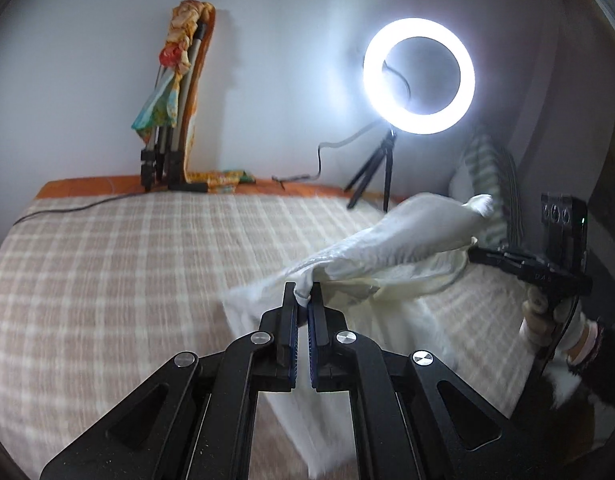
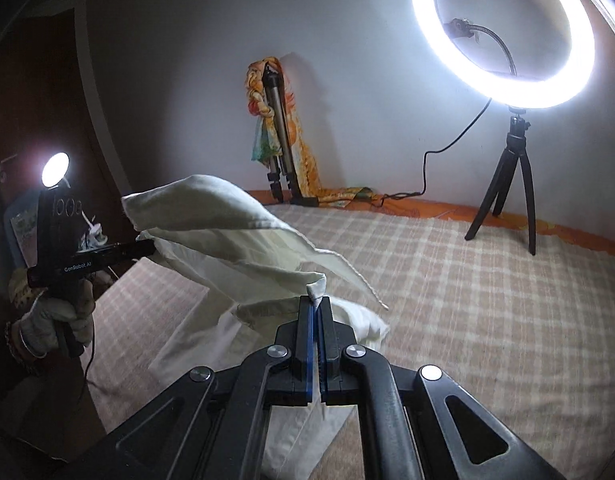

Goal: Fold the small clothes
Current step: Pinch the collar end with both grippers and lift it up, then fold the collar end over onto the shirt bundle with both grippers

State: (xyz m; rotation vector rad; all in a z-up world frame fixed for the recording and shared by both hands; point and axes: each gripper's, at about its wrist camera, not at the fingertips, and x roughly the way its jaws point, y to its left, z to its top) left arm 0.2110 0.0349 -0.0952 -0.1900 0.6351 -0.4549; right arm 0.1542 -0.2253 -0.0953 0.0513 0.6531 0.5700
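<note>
A small white garment [image 1: 391, 244] hangs stretched between both grippers above the checked bed cover [image 1: 127, 260]. My left gripper [image 1: 304, 295] is shut on one bunched corner of it. My right gripper [image 2: 316, 300] is shut on another corner of the garment [image 2: 231, 236]. The right gripper also shows at the right of the left wrist view [image 1: 473, 250], pinching the far end of the cloth. The left gripper shows at the left of the right wrist view [image 2: 151, 248], likewise pinching cloth. The lower part of the garment [image 2: 299, 412] droops onto the bed.
A lit ring light on a small black tripod [image 1: 419, 76] stands at the back of the bed; it also shows in the right wrist view [image 2: 503, 32]. A folded tripod wrapped in a colourful scarf [image 1: 175, 100] leans on the wall. Cables lie along the bed's far edge. A striped pillow [image 1: 487, 168] is at right.
</note>
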